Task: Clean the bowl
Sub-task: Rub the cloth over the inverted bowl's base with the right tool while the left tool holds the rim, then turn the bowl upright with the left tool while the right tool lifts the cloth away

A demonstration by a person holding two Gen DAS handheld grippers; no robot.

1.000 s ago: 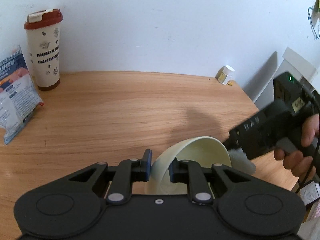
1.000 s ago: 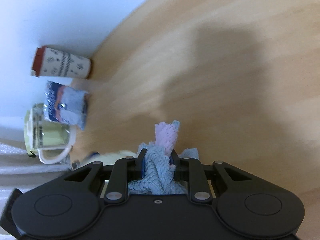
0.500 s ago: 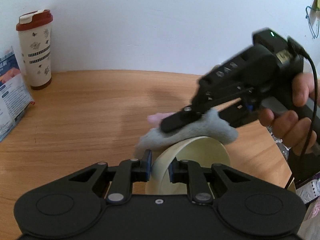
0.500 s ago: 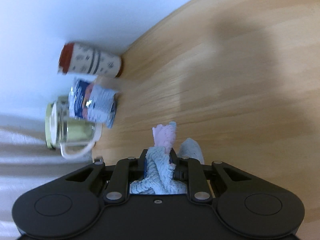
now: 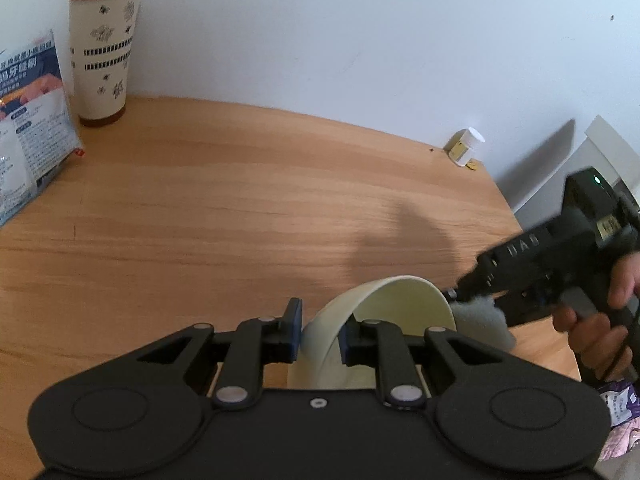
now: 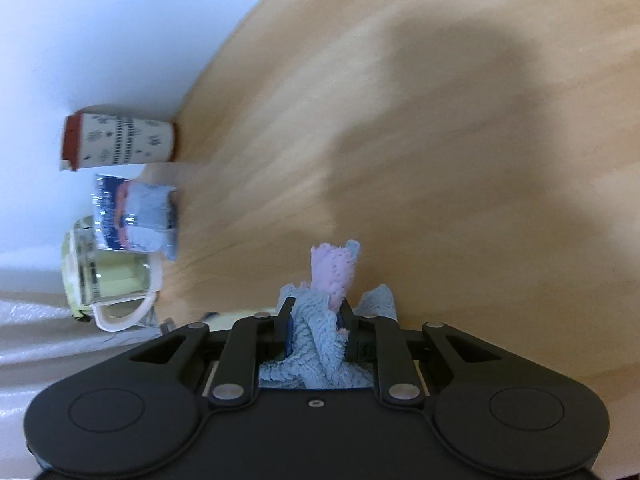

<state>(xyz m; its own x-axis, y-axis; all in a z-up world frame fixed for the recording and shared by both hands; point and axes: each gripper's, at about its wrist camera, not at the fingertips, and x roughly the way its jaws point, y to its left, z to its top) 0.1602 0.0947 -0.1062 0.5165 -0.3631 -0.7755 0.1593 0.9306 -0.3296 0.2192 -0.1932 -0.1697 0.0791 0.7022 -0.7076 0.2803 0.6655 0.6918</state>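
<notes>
My left gripper [image 5: 319,330] is shut on the rim of a pale cream bowl [image 5: 394,304], holding it tilted above the wooden table [image 5: 240,216]. My right gripper [image 6: 317,322] is shut on a blue and pink cloth [image 6: 326,308]. In the left wrist view the right gripper [image 5: 532,264] comes in from the right, and its cloth [image 5: 480,316] presses against the bowl's right rim. In the right wrist view only a thin cream sliver of the bowl [image 6: 236,319] shows behind the fingers.
A tall white tumbler with a red lid [image 5: 103,44] and a blue packet [image 5: 28,120] stand at the back left by the wall. A small white jar [image 5: 466,146] sits at the back right. A glass mug [image 6: 108,272] shows in the right wrist view.
The right gripper with the cloth has swung down from above the bowl's far rim to the bowl's right side. The left gripper still holds the bowl, slightly shifted.
</notes>
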